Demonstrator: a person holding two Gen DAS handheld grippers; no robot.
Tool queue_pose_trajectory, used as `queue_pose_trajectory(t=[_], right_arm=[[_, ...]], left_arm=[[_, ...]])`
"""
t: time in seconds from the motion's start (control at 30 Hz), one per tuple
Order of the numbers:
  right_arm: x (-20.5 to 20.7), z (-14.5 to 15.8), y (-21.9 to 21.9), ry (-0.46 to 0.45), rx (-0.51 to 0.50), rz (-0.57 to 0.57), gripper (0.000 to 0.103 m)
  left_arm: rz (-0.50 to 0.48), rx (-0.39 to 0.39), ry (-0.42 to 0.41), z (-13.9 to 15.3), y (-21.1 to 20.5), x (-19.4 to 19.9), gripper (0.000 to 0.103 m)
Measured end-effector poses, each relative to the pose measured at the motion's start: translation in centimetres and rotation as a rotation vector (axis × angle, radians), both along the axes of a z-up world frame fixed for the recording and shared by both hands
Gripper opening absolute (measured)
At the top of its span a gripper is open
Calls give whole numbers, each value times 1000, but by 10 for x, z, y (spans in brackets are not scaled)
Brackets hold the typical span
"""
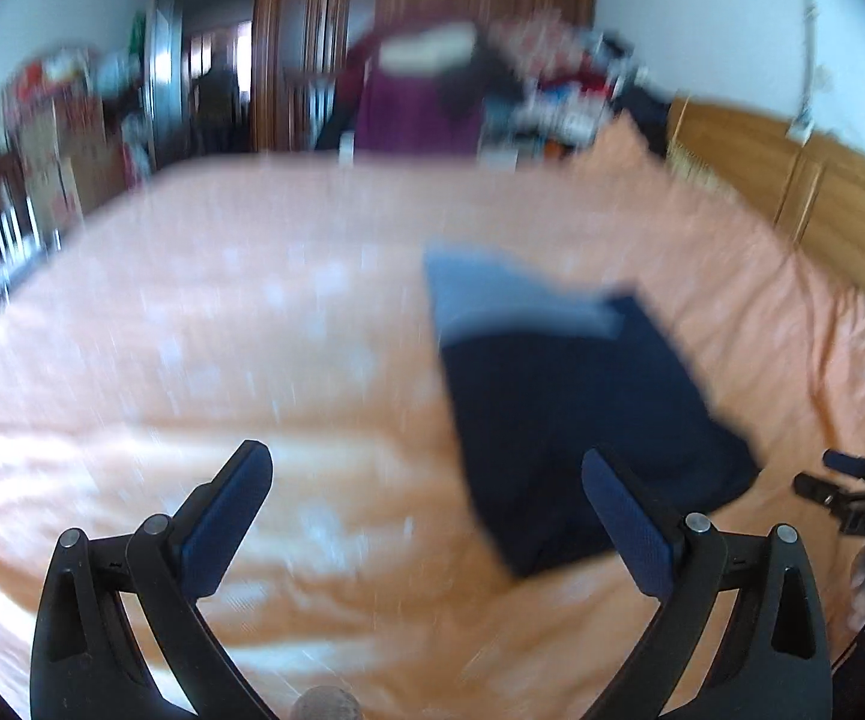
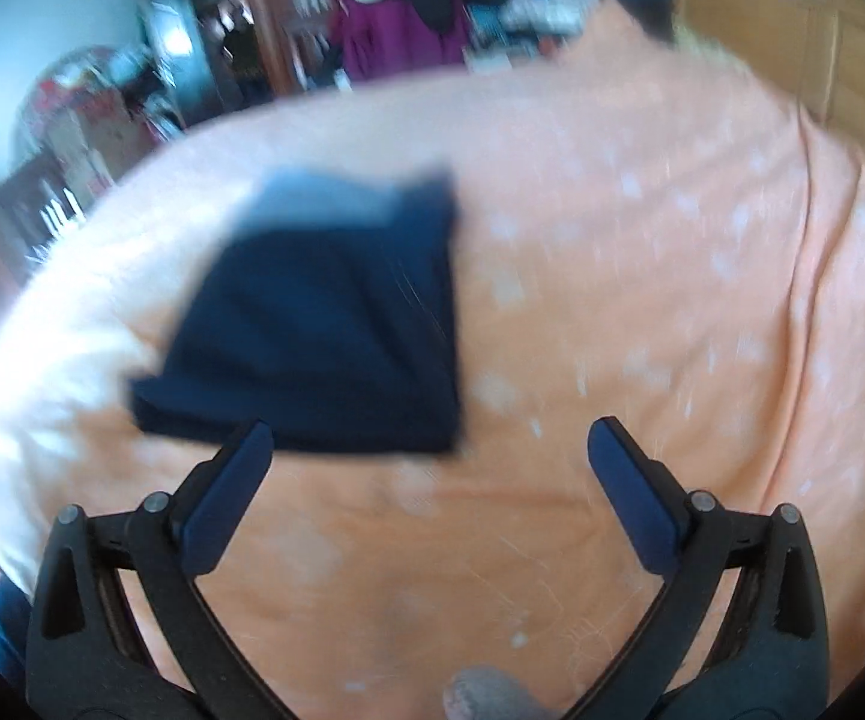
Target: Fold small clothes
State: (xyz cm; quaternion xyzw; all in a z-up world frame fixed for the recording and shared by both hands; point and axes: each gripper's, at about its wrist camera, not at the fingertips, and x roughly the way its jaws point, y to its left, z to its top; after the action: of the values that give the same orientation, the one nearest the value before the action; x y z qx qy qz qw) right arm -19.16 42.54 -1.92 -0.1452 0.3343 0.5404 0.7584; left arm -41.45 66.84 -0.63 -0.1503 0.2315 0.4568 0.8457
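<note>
Navy folded garment (image 1: pixel 576 414) on orange bedspread (image 1: pixel 252 330), both hand-held grippers wide, empty, left (image 1: pixel 426 480) beside it, right (image 2: pixel 432 456) near.

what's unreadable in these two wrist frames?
- Navy garment: motion blur in both views hides seams and type; left gripper finger covers its near edge.
- Clutter pile behind the bed: blurred, items indistinct.
- Right gripper in the left view: cut off by the frame edge.

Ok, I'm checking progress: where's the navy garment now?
The navy garment lies on the peach bedspread, ahead-right in the left wrist view, ahead-left in the right, held by neither gripper.
</note>
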Motion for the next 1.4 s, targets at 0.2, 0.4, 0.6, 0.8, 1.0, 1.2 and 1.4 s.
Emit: queue_pose_trajectory(t=[0.2, 0.4, 0.6, 0.8, 1.0, 1.2, 1.4], right_arm=[[-47, 123, -22, -139, 287, 68, 103], [-73, 174, -37, -112, 398, 128, 103], [-87, 161, -31, -187, 277, 53, 103], [-81, 142, -34, -156, 180, 6, 103], [-78, 126, -34, -116, 99, -24, 103], [-80, 121, -32, -107, 46, -31, 103], [-82, 122, -32, -119, 37, -30, 103]], left_arm=[[-97, 415, -353, 154, -76, -45, 103], [-144, 555, -506, 230, -131, -79, 103], [-132, 580, -464, 226, -164, -79, 103], [-111, 494, -335, 198, -161, -63, 103], [-91, 399, -237, 170, -141, -44, 103], [-68, 308, -182, 146, -119, -32, 103], [-71, 253, -153, 132, -106, -24, 103]])
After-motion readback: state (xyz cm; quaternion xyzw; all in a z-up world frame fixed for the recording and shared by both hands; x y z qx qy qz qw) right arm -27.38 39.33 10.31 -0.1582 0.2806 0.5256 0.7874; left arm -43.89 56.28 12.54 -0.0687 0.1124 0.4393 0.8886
